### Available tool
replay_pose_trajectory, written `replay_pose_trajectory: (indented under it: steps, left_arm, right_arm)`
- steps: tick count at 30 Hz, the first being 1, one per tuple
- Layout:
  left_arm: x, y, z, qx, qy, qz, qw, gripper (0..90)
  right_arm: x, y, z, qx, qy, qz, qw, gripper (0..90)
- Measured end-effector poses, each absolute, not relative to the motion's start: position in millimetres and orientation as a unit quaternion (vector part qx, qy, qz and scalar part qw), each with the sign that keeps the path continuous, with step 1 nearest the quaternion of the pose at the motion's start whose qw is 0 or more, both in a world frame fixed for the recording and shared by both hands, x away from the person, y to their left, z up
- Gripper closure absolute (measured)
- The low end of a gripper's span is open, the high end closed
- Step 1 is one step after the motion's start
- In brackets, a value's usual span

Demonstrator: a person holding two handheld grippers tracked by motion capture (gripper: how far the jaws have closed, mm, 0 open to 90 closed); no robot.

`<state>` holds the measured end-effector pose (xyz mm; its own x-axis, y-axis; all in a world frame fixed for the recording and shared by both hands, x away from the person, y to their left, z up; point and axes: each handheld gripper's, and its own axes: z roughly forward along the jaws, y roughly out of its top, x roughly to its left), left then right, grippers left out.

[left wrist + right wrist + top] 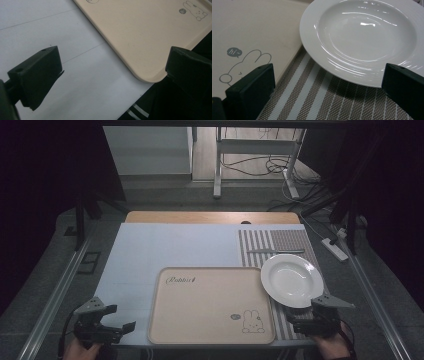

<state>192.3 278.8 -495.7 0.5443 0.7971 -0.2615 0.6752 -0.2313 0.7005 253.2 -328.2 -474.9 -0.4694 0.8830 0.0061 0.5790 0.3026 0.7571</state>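
The left gripper [114,319] is held low at the near left, its jaws spread wide. The right gripper [300,319] is held at the near right, jaws likewise parted.

Desk [150,250] topped with pale sheet. Beige tray [210,305] near front edge, rabbit drawing in its corner. Striped placemat [295,242] at right; white deep plate [292,280] on it, rim overlapping tray edge. Knife [275,251] behind plate.

Dim room, dark at edges w/ vignetting in high view; light from above, table [165,245] lit best. Glare streaks on plate [364,35] just ahead of right gripper [332,87]. Jaws near-black, slightly soft up close
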Motion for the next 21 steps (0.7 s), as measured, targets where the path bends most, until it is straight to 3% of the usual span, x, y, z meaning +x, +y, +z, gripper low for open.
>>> replay_pose_trajectory:
  steps: [21]
  left_arm:
    - [191.9, 278.4, -495.9, 0.783, 0.472, 0.076, 0.397, 1.0]
  right_arm:
    - [258.8, -323.4, -477.3, 0.463, 0.798, 0.337, 0.187, 1.9]
